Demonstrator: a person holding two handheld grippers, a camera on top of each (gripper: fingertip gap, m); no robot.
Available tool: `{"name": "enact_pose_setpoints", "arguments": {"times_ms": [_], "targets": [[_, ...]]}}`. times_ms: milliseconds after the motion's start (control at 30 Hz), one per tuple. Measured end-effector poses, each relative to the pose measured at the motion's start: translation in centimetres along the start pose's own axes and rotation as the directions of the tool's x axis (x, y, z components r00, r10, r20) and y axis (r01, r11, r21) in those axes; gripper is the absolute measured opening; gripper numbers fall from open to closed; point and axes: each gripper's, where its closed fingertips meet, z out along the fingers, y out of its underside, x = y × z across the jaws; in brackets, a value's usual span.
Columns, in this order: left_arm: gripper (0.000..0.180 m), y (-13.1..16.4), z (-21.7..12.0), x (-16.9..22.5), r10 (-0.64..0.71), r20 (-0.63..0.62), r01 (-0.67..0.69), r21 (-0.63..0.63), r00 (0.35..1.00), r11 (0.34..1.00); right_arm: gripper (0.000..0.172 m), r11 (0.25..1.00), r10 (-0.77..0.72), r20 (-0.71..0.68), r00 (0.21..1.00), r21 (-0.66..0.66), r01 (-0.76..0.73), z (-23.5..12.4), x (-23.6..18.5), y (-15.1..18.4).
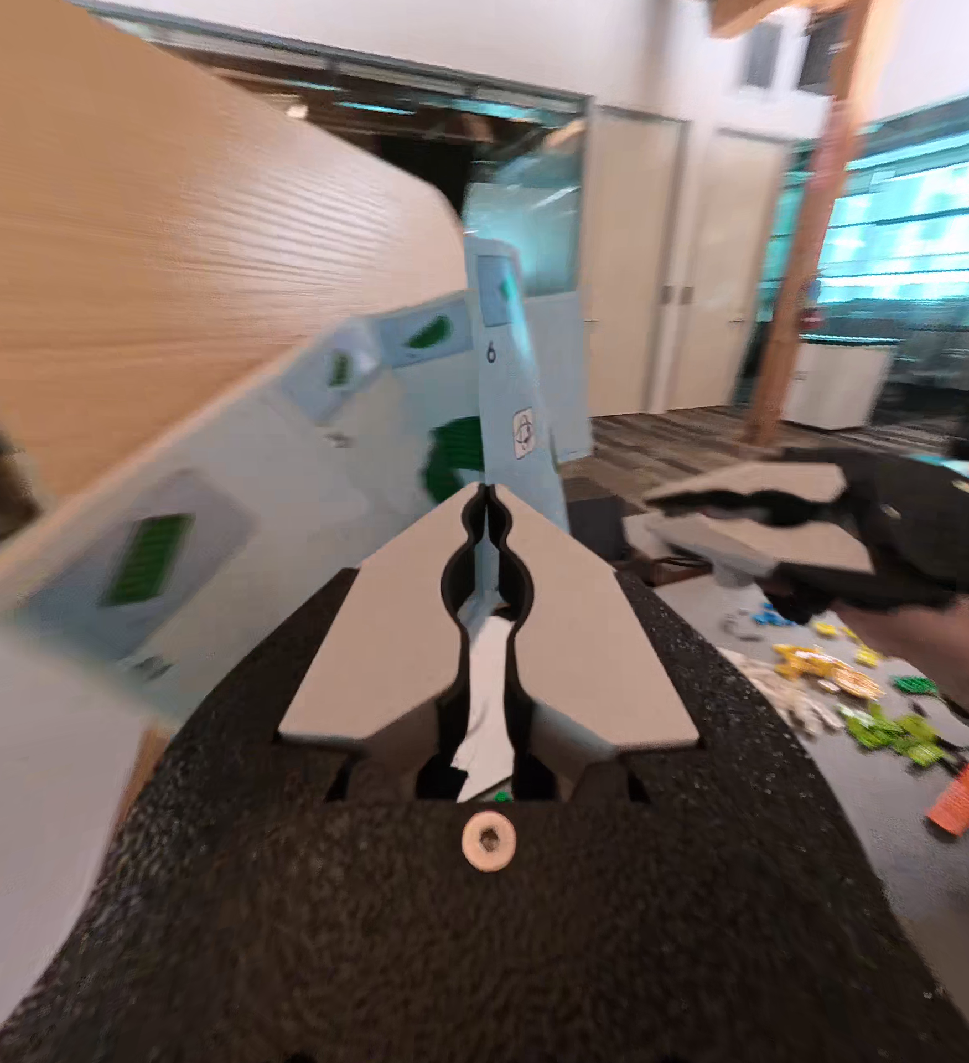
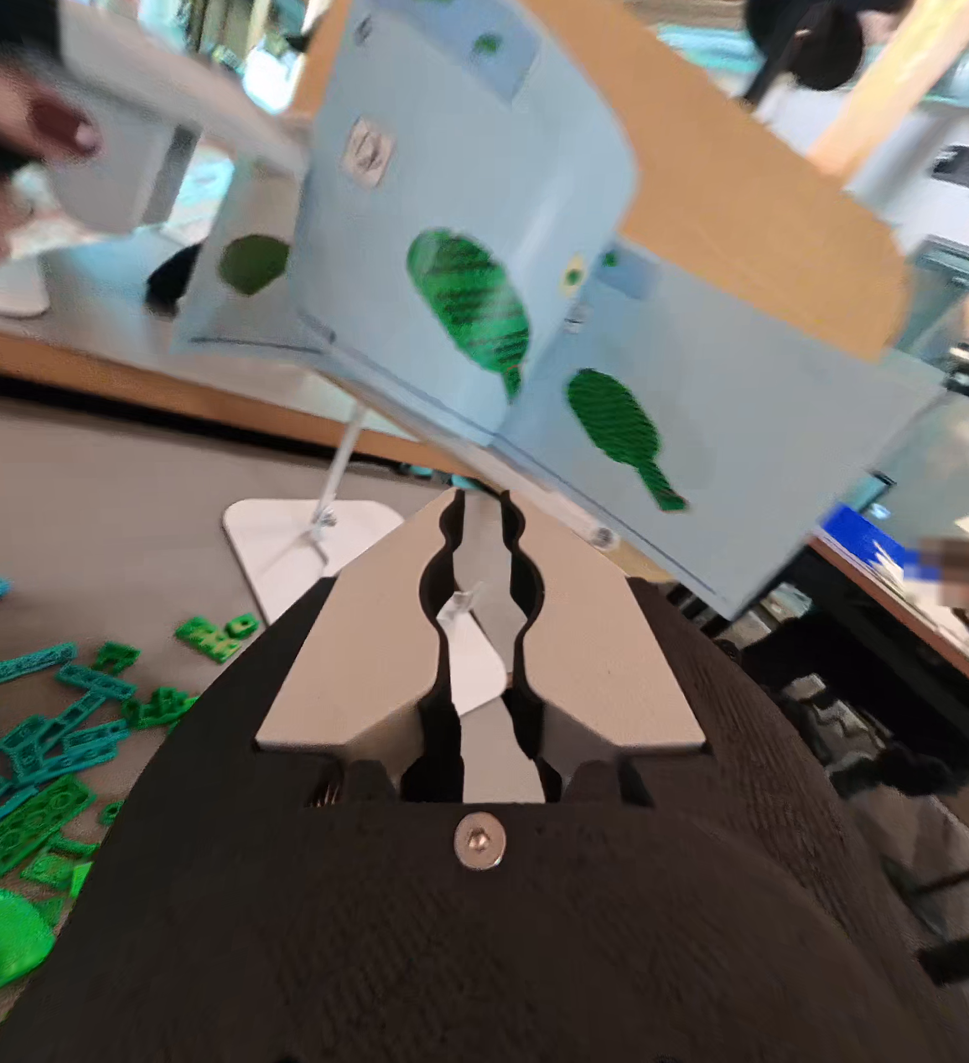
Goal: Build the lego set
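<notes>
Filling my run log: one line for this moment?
left hand-held gripper: shut on booklet page | right hand-held gripper: open, below booklet | bricks on table

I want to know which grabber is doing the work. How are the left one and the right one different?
1. The left gripper has its tips pinched together; the right gripper has a narrow slit between its tips.
2. The left gripper clamps a light blue page; the right gripper holds nothing, and the white stand base shows through its slit.
Both have beige fingers, wavy black pads and a black body.
</notes>
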Motion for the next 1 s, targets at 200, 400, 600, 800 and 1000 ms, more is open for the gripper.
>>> {"name": "enact_pose_setpoints", "arguments": {"times_ms": [200,400,600,800,1000], "targets": [[0.0,-1.3,-4.5,-5.8,-0.023,0.333,0.028,-0.011,0.943,1.0,0.01,0.984,-0.131,0.039,0.991,-0.114,0.135,6.1,-2.9,-1.8],[0.0,0.8,-5.9,-7.4,-0.066,0.379,0.117,-0.113,0.923,0.987,0.009,0.986,0.005,0.059,0.998,-0.165,0.005,9.1,-3.3,-2.7],[0.009,0.0,-6.5,-7.9,-0.155,0.355,0.176,-0.027,0.922,0.984,0.009,0.984,0.085,0.087,0.993,-0.164,-0.07,11.0,-4.3,-3.2],[0.048,0.5,-7.1,-9.7,-0.128,0.454,0.157,-0.026,0.882,0.987,0.009,0.985,0.074,0.103,0.992,-0.162,-0.057,12.5,-5.3,-3.7],[0.076,1.7,-6.8,-11.3,-0.182,0.475,0.194,0.024,0.861,0.981,0.01,0.988,0.039,0.109,0.993,-0.15,-0.022,12.8,-5.7,-3.6]]}}
